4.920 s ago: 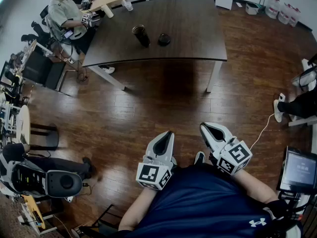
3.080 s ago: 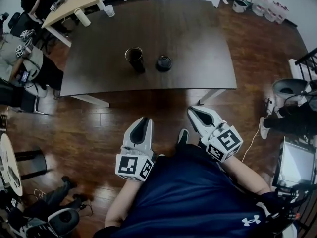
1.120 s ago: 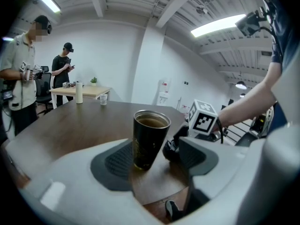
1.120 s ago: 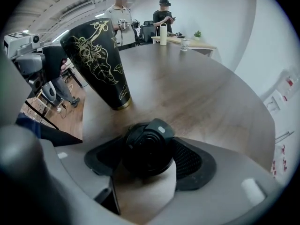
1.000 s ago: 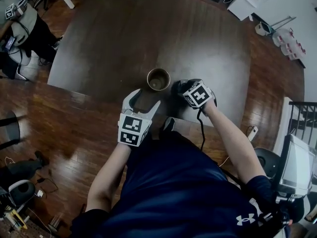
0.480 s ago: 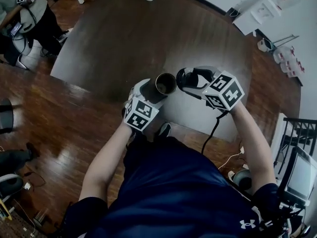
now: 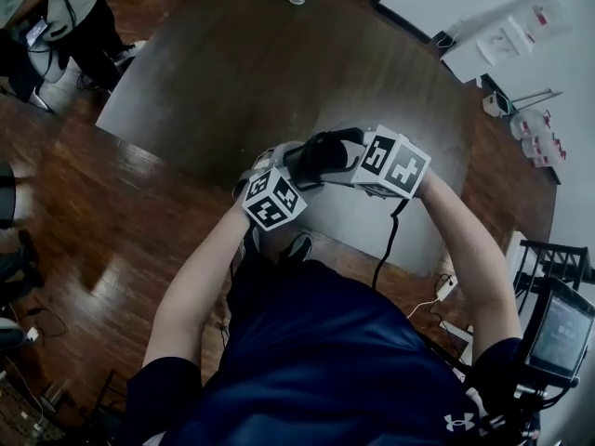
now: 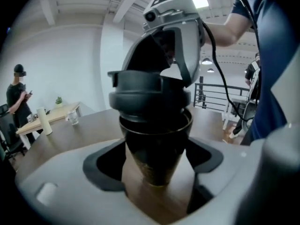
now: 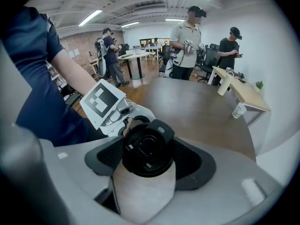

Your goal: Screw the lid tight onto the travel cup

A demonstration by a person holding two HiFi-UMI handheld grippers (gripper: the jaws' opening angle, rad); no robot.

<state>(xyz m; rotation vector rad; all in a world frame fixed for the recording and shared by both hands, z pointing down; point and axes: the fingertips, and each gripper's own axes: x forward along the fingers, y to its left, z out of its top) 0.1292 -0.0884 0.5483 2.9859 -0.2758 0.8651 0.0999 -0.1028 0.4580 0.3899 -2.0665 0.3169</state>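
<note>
Travel cup [image 8: 154,144]: dark, tapered and upright at the centre of the left gripper view. It seemed to stand on the brown table [image 7: 279,63], toward the table's lower edge in the head view, where lid and grippers hid it at mid-frame.
Lid [image 8: 149,95]: black, flip-tab type. It sat on the cup's mouth, lower skirt just inside the rim and close to level. Whether the threads had caught could not be told.
Left gripper [image 8: 157,172]: jaws had just been opening and stood very wide, one on either side of the cup's wall. The pads were just beside the wall with no firm press seen, so the cup was judged not clamped.
Right gripper [image 9: 149,161]: pointed steeply down over the cup, jaws partly closed and pressed on the lid's rim from both sides. The lid was held.
Step in hand (judged): seating the lid, before any tightening.
To do it well: the lid wanted keeping flat on the rim, not cocked, lest the thread cross. The left jaws wanted closing hard on the cup first, since a smooth tapered wall would likely slip or spin. Then the lid wanted a slight back-turn to find the thread start, and turning under light downward pressure.
Risk: a sideways push could tip the unclamped cup.
</note>
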